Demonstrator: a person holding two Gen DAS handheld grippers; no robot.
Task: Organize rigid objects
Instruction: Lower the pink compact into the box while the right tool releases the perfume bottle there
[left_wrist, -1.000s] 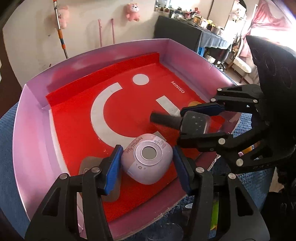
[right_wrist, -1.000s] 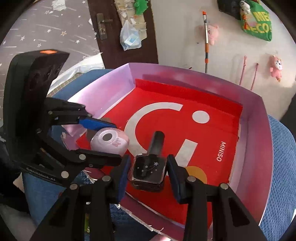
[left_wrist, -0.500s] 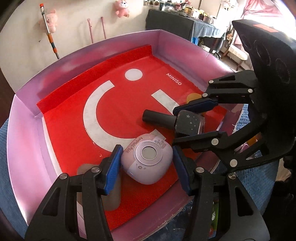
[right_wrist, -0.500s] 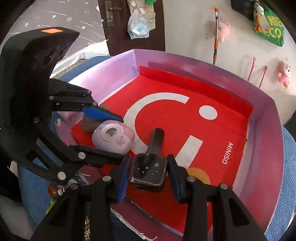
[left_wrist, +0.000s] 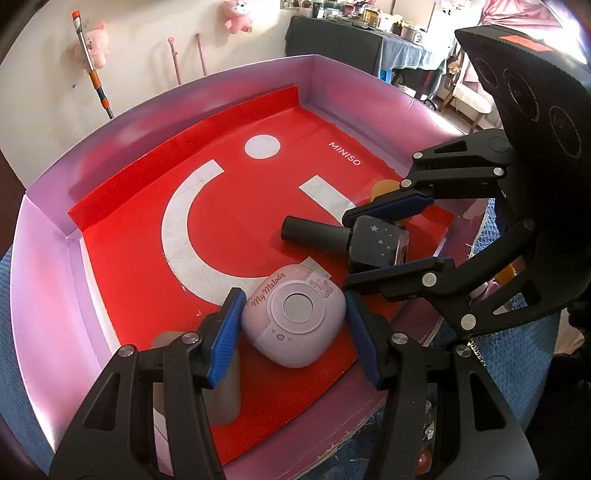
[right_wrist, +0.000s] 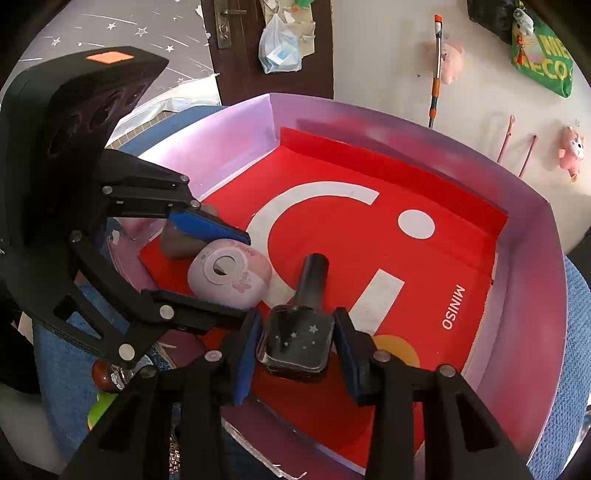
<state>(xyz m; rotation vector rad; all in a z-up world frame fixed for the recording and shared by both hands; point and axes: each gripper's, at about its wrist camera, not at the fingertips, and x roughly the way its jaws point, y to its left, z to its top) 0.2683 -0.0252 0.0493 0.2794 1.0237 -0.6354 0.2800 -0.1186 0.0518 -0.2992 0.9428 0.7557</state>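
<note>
Nail-polish bottle (right_wrist: 297, 345) and pink case (left_wrist: 295, 319) as before, each pinched between gripper fingers, unmoved.

A lived-in home room: pink plush toys (left_wrist: 238, 16) hang on the far wall beside a mop (left_wrist: 92, 64), a cluttered table (left_wrist: 354, 37) and a wooden door (right_wrist: 236, 48).

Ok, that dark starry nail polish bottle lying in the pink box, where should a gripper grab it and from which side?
Grip the nail polish bottle across its squarish glass body, coming from its base end, opposite the round black cap. The flat side faces give the pads seating; the cap is narrow and round. The right gripper holds it that way now.
</note>
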